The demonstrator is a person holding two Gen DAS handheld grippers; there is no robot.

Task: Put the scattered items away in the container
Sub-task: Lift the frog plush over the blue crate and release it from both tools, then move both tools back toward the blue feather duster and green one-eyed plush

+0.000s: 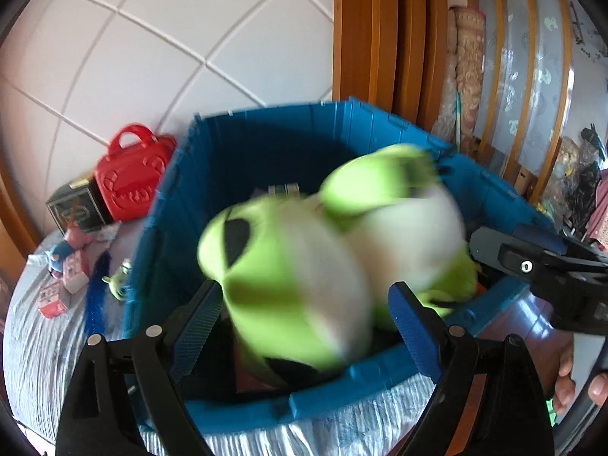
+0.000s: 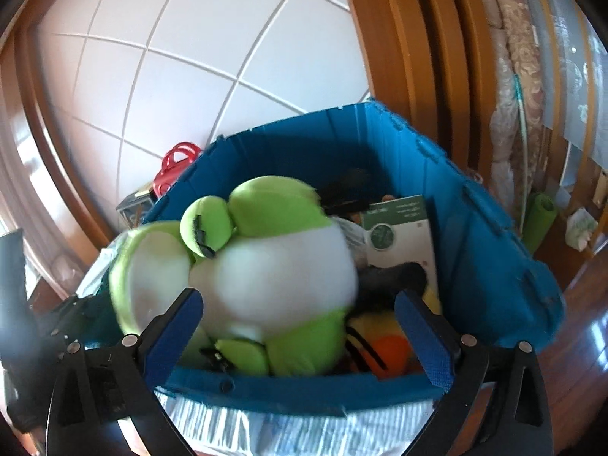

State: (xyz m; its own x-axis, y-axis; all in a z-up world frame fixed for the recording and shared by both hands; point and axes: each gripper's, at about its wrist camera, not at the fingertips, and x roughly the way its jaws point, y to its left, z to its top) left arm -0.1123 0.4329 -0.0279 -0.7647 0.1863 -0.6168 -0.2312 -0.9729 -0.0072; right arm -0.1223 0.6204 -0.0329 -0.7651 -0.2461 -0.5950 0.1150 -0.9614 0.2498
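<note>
A big green and white plush frog (image 1: 304,266) (image 2: 273,266) lies in the blue plastic bin (image 1: 178,228) (image 2: 494,258), blurred in both views. My left gripper (image 1: 304,300) hangs over the bin's near rim with its jaws wide; the frog's head shows between the blue pads (image 1: 414,338), with no visible press. My right gripper (image 2: 298,300) also stands wide open at the near rim, the frog's belly ahead of it and a gap at the right pad (image 2: 429,345). In the left wrist view, part of the right gripper's black frame (image 1: 551,277) shows at right.
On the striped bedsheet (image 1: 45,342) left of the bin lie a red toy case (image 1: 131,174), a dark box (image 1: 74,205), a pink figure (image 1: 74,237), a blue feathery strip (image 1: 97,285) and a small green figure (image 1: 121,277). In the bin: a white-green box (image 2: 399,231), an orange-yellow toy (image 2: 387,347).
</note>
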